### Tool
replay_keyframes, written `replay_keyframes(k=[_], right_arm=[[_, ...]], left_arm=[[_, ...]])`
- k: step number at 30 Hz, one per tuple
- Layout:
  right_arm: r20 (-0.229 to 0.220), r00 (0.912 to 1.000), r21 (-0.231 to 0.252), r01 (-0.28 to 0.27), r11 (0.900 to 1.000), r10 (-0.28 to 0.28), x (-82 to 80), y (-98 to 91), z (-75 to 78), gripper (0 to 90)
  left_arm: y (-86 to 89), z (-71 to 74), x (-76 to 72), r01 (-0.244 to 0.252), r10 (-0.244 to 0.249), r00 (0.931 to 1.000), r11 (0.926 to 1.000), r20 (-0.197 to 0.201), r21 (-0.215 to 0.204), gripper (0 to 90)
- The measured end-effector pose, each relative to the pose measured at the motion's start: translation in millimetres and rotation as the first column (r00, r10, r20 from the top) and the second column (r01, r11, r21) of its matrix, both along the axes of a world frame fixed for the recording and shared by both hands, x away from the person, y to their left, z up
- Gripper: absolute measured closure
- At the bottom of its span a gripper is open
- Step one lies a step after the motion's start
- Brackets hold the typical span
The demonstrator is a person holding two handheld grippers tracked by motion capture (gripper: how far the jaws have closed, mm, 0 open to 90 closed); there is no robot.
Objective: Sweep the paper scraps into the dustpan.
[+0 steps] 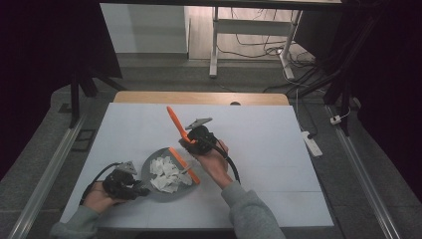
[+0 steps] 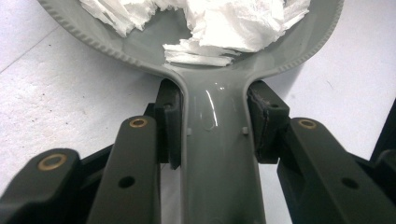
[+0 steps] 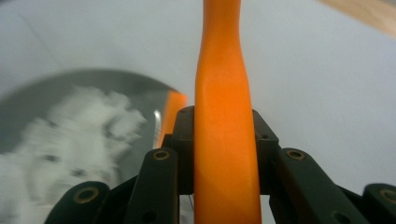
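Observation:
A grey dustpan (image 1: 166, 196) lies on the white table at the front left, with a heap of white paper scraps (image 1: 168, 174) in it. My left gripper (image 1: 142, 190) is shut on the dustpan's handle (image 2: 217, 154), its pads (image 2: 169, 121) pressing both sides, and the scraps (image 2: 224, 23) sit just beyond. My right gripper (image 1: 191, 144) is shut on an orange brush (image 1: 175, 122). Its handle (image 3: 224, 116) points up and away. Its lower end (image 1: 185, 165) rests along the dustpan's right rim beside the scraps. The dustpan (image 3: 93, 79) is blurred in the right gripper view.
The white table top (image 1: 259, 149) stretches to the right and back, up to a wooden strip (image 1: 199, 97) at its far edge. A power strip (image 1: 312, 144) lies on the floor at the right. A frame's white legs (image 1: 214, 45) stand beyond the table.

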State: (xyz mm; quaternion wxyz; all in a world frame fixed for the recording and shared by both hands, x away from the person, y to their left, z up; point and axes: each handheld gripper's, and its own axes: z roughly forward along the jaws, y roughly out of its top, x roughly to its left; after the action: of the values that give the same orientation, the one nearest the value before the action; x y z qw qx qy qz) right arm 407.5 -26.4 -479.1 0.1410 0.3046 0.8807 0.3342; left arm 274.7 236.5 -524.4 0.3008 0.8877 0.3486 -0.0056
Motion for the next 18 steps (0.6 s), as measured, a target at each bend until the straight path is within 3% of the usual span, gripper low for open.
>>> replay_keyframes(k=[2,6,8,11,14,18], right_arm=[[0.002,0.9998,-0.034,0.022,0.9992,-0.022,5.9,0.1,-7.7,70.1],[-0.046,0.9985,-0.012,0.03,0.9995,-0.03,10.6,2.4,-14.6,70.2],[-0.051,0.9987,-0.019,-0.003,0.9998,0.003,4.1,9.6,-14.2,70.2],[-0.105,0.9923,0.042,-0.063,0.9971,0.067,-8.9,21.5,-12.8,70.1],[-0.115,0.9832,0.085,-0.132,0.9876,0.142,-25.1,35.5,-7.2,70.1],[-0.072,0.9753,0.138,-0.198,0.9706,0.209,-34.8,43.5,6.5,70.1]], left_arm=[[0.1,0.0,0.0,0.001,-0.001,1.0,1.0,0.0,0.0,61.4],[0.3,-0.2,0.2,0.002,-0.002,1.0,1.0,-0.001,-0.001,61.4],[0.3,-0.4,0.2,0.001,-0.001,1.0,1.0,-0.002,-0.002,61.3],[0.1,-0.3,0.1,0.0,0.0,1.0,1.0,-0.002,-0.001,61.4],[0.0,-0.1,-0.1,-0.002,0.002,1.0,1.0,-0.001,0.0,61.4],[0.0,-0.3,-0.1,-0.003,0.003,1.0,1.0,0.0,0.001,61.4]])
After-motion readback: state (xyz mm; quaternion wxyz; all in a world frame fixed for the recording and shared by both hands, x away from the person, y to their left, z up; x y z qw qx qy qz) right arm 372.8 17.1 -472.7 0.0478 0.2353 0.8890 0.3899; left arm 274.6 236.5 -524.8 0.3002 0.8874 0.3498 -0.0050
